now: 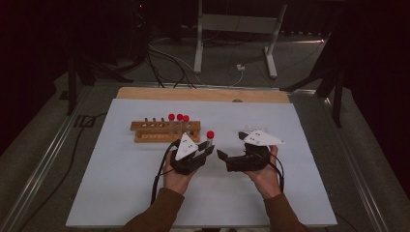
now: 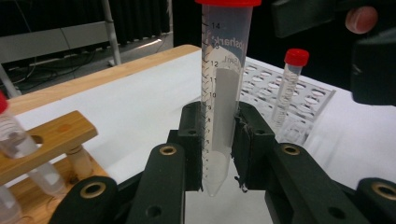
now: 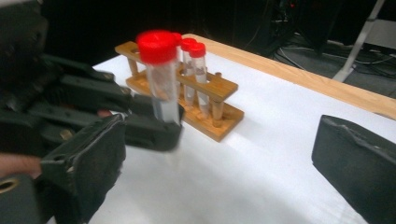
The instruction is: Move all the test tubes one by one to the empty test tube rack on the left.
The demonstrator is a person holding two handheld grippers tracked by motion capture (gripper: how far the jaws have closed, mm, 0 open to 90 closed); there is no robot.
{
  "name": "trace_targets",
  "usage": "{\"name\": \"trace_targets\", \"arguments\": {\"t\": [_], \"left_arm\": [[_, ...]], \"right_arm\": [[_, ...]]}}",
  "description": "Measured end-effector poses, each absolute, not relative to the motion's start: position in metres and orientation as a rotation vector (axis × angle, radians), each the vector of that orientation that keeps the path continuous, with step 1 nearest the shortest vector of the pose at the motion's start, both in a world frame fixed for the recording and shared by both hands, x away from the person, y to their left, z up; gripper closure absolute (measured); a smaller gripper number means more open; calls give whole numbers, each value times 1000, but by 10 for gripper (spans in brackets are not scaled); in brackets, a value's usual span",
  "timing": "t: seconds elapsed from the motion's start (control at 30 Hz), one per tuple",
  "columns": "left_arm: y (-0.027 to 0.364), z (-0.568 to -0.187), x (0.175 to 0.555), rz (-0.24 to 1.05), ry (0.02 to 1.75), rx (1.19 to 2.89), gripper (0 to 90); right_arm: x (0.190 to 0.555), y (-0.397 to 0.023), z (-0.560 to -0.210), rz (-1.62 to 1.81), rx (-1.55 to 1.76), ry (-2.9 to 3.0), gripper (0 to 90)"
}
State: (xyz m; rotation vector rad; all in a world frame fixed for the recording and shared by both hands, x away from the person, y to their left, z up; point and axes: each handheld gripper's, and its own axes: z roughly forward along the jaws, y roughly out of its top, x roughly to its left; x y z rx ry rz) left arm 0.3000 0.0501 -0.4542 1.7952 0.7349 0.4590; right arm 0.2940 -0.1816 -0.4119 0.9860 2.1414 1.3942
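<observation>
A: What do the left tongs (image 2: 219, 140) pinch?

B: A clear plastic tube (image 2: 223, 100) with a red screw cap. It has printed graduation marks down one side, a pale write-on patch, and a cone-shaped tip. The pads press on its lower part from both sides.

A: Which way does it point?

B: Its long axis is upright, cap at the top, tip aimed down at the white surface (image 2: 140, 107) and hanging just above it.

A: And the right tongs (image 3: 224, 163)?

B: Spread wide, nothing between them. They sit just beside the tube, on its right in the high view.

A: What lies beyond the tube?

B: Near it, farther from the person, stands a wooden rack (image 1: 164, 130) holding three more red-capped tubes (image 1: 179, 117), also upright. In the left gripper view a white perforated rack (image 2: 289, 93) stands past the held tube, with one smaller capped tube (image 2: 288, 88) in it.
</observation>
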Motion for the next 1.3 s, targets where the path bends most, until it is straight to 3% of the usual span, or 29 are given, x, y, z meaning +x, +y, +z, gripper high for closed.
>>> {"name": "trace_targets", "arguments": {"t": [1.3], "left_arm": [[118, -439, 312, 589, 859, 1708, 754]], "right_arm": [[290, -249, -418, 1368, 1122, 2003, 0]]}}
